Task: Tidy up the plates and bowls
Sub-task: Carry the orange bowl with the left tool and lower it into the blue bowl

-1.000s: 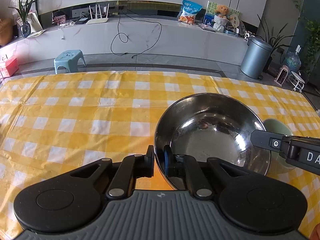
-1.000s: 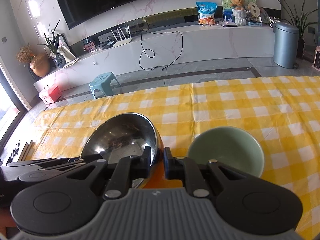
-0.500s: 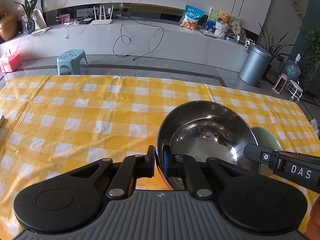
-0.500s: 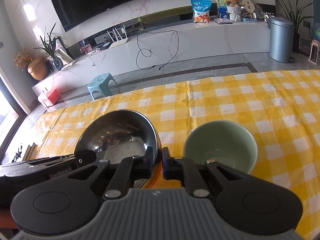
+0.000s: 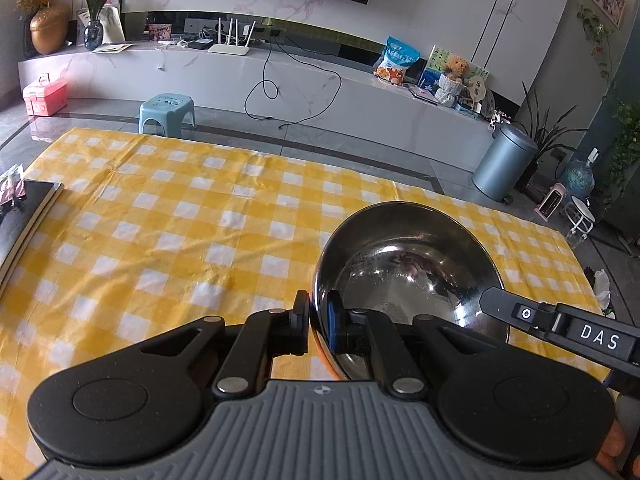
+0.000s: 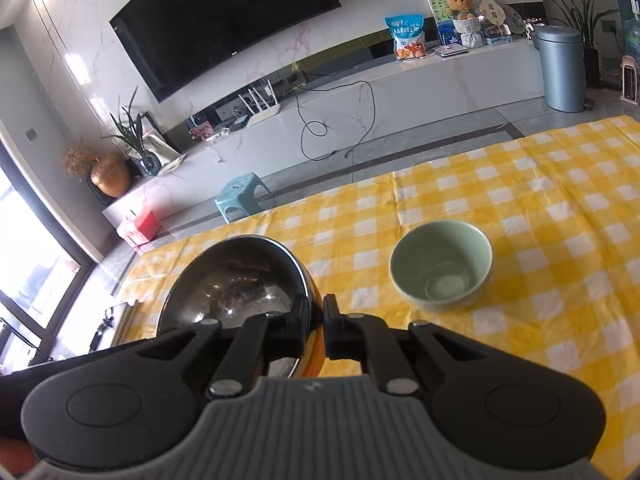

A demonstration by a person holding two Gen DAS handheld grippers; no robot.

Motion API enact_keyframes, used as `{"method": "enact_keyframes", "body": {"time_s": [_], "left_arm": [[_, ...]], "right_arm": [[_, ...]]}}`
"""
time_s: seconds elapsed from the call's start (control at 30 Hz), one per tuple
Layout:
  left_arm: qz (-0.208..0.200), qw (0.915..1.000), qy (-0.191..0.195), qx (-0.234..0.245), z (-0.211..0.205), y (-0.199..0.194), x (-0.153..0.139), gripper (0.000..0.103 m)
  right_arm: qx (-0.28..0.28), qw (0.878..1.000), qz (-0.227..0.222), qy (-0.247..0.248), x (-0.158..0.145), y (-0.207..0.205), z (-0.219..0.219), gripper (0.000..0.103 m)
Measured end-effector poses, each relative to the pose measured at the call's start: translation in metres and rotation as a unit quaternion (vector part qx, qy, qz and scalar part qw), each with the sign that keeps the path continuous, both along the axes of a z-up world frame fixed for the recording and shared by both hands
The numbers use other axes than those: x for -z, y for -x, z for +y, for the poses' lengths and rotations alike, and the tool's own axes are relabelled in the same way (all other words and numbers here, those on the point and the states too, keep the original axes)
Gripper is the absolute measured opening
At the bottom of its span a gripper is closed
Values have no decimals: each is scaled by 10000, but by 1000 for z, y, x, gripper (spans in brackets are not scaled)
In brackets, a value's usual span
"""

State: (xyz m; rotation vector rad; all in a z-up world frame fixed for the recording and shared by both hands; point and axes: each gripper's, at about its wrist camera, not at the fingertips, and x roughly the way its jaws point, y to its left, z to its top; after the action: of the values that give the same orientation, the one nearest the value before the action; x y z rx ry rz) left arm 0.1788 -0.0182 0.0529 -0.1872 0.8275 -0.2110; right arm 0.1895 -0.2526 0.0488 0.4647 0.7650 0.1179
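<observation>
Steel bowl [image 5: 408,276] hangs clear above the yellow checked cloth [image 5: 168,216], its rim pinched from opposite sides: left gripper [image 5: 318,320] clamped at nine o'clock, right gripper [image 6: 316,322] at three, probably sharing its width. Green bowl [image 6: 440,270] sits apart, toward two o'clock.

green bowl [image 6: 441,270] rightward, book [image 5: 25,220] far left, cloth [image 5: 168,216] between bare

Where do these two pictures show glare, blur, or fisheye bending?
Left wrist view: bright highlights and dark reflections inside the steel bowl; the cabinet line bows strongly. Right wrist view: the window at left is overexposed; the tablecloth and green bowl look slightly soft; walls lean.
</observation>
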Motion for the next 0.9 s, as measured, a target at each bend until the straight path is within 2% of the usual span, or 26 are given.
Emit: {"method": "enact_keyframes", "body": {"time_s": [0.27,0.57,0.9], "left_arm": [[-107,9999,75,-36,5,50,-10,9],[-65,9998,165,121,-3,89,-8,10],[338,9989,327,41,0,113,5,12]], "right_arm": [[26,9995,-298,-108,-15,58,1,6],[192,9985,-296,-422,-12,108,-14,7],[335,9982,-140,-473,-4,130,-19,8]]}}
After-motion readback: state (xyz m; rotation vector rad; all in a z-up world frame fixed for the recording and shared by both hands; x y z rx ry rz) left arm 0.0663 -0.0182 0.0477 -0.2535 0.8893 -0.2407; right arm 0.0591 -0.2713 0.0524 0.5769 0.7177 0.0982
